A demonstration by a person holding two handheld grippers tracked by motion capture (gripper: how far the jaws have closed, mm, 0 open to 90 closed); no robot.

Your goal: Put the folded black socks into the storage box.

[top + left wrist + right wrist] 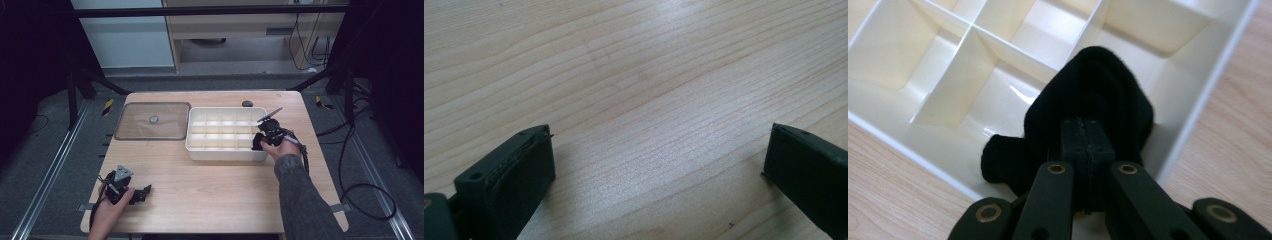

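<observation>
The right gripper is clamped on a black cloth over the white divided box's corner cell; the left gripper — jaws apart — rests over bare table.

The table was pale wood with a fine straight grain and a soft satin sheen. The divided box looked like cream-white plastic, smooth and glossy, catching highlights on its partitions. The cloth was black, fuzzy and matt, like fleece. The lid appeared to be clear, smooth plastic. The right gripper was matt black plastic with brass-coloured pivot rivets.
</observation>
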